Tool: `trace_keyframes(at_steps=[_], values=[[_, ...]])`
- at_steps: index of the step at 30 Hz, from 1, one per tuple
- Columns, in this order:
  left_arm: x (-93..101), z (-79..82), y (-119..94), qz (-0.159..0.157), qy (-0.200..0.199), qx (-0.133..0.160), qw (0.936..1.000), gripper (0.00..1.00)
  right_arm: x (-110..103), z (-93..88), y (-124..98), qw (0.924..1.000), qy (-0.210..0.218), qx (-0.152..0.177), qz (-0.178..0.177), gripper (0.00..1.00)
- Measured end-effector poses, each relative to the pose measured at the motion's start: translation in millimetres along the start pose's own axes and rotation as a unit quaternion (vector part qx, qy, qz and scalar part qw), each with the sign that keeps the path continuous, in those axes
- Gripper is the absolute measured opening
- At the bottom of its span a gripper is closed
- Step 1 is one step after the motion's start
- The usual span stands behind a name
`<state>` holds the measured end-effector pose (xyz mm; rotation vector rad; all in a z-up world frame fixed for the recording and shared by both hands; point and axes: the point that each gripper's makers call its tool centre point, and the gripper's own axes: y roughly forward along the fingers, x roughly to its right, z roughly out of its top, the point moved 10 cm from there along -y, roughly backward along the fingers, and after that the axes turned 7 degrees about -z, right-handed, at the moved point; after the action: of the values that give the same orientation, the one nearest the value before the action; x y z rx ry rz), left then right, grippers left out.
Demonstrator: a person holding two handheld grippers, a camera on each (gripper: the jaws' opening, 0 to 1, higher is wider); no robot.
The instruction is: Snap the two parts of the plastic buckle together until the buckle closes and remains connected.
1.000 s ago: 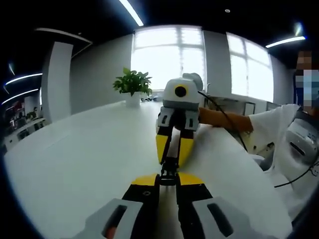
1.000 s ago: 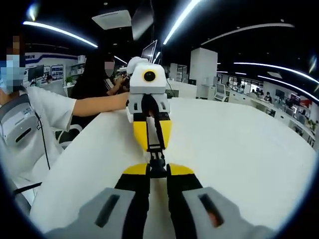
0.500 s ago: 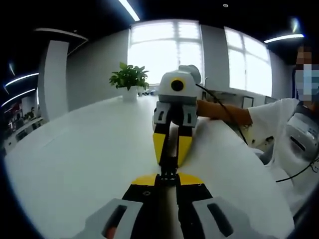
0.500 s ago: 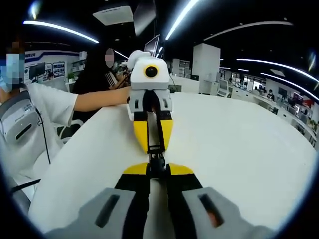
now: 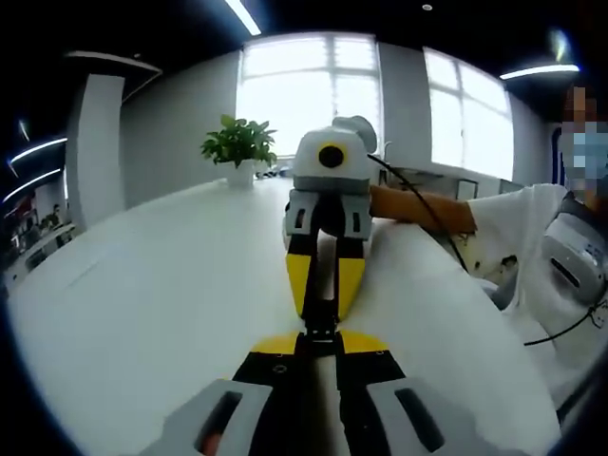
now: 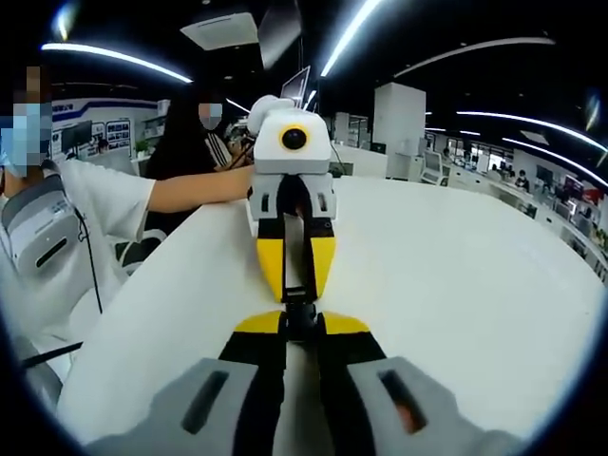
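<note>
Buckle (image 5: 320, 326), small, dark and stiff, sits between the two grippers' tips above the white table (image 5: 142, 285). In the left gripper view, the left gripper (image 5: 320, 344) is clamped nearly shut on its near end; the right gripper (image 5: 323, 294) faces it. In the right gripper view, the right gripper (image 6: 301, 328) pinches the other end, the left gripper (image 6: 295, 285) opposite. Light hard plastic: grip each half well behind the joint.

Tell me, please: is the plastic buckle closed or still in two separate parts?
Cannot tell. The buckle is a small dark piece pinched between the left claw and right claw, tip to tip; its joint is hidden.
</note>
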<state>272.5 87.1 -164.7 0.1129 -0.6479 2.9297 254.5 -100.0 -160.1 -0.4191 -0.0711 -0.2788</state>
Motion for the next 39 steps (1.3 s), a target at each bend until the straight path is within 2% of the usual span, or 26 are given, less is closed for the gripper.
trace_keyframes(at_steps=[6,9,14,24,31,34,39], values=[[-1.8,0.8,-1,0.014,0.007,-0.001,0.9999,0.13,3,0.4,0,0.9999,-0.008,0.004,-0.010,0.14],[-1.2,1.4,-2,0.013,0.006,0.000,0.9999,0.21,2,1.2,-2,0.9999,-0.009,0.009,-0.007,0.19],[-1.3,-1.4,-6,0.020,-0.002,0.002,0.9998,0.25,5,1.7,-5,0.9997,-0.008,0.012,-0.021,0.20],[-0.4,-5.7,-7,0.029,-0.019,0.008,0.9994,0.24,9,-3.8,-9,0.9995,0.006,-0.002,-0.031,0.17],[3.9,-5.7,-4,0.033,-0.021,0.012,0.9992,0.19,8,-4.2,-7,0.9993,0.008,-0.002,-0.037,0.12],[3.2,-5.8,-5,0.034,-0.021,0.012,0.9991,0.13,8,-4.1,-7,0.9994,0.007,-0.001,-0.033,0.11],[5.8,-5.9,-4,0.028,-0.021,0.013,0.9993,0.12,6,-4.2,-8,0.9996,0.005,-0.001,-0.029,0.11]])
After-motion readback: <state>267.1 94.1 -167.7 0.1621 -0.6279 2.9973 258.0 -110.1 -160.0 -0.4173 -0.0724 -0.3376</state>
